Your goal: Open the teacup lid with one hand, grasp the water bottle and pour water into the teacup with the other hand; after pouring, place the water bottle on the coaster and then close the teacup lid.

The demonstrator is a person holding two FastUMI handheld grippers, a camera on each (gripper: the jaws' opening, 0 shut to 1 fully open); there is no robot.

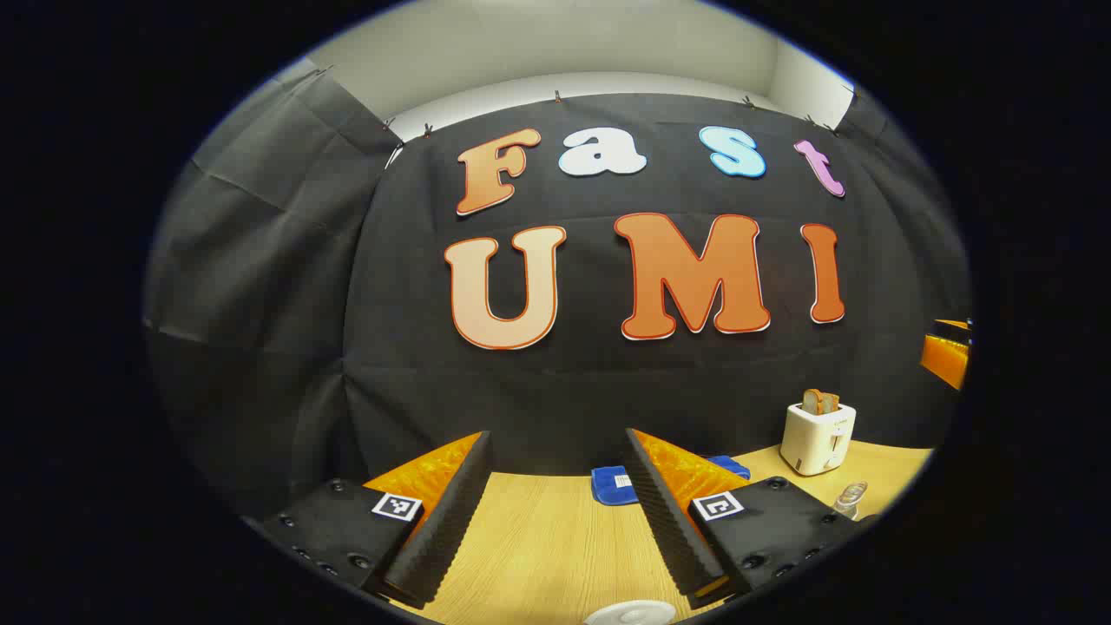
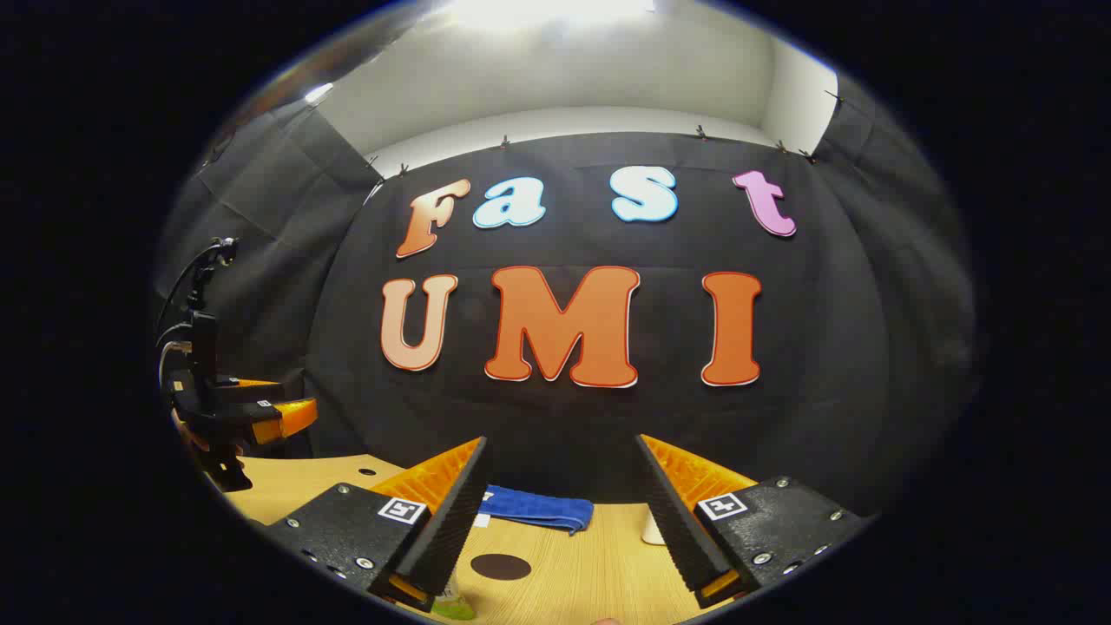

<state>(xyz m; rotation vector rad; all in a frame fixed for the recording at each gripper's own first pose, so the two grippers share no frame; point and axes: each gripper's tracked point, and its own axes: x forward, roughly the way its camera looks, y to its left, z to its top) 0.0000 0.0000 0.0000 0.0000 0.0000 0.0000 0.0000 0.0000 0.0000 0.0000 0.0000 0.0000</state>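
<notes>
Both the left gripper [image 1: 555, 512] and the right gripper [image 2: 560, 516] are spread, holding nothing. On the wooden table [image 1: 538, 547] stand one toaster [image 1: 817, 437] with one bread slice [image 1: 819, 401], one blue cloth [image 2: 538, 509] and one dark coaster [image 2: 501, 567].

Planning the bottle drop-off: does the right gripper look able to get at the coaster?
Probably yes. The right gripper is open, and the coaster lies bare on the table just ahead, nothing between.

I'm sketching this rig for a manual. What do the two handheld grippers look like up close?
Each gripper, left gripper and right gripper, has two wedge-shaped fingers with ribbed inner pads on black, screw-studded mounting blocks, each block carrying a small square black-and-white marker. In the right gripper view the left gripper also appears farther off, topped by a black mount with thin cables.
</notes>
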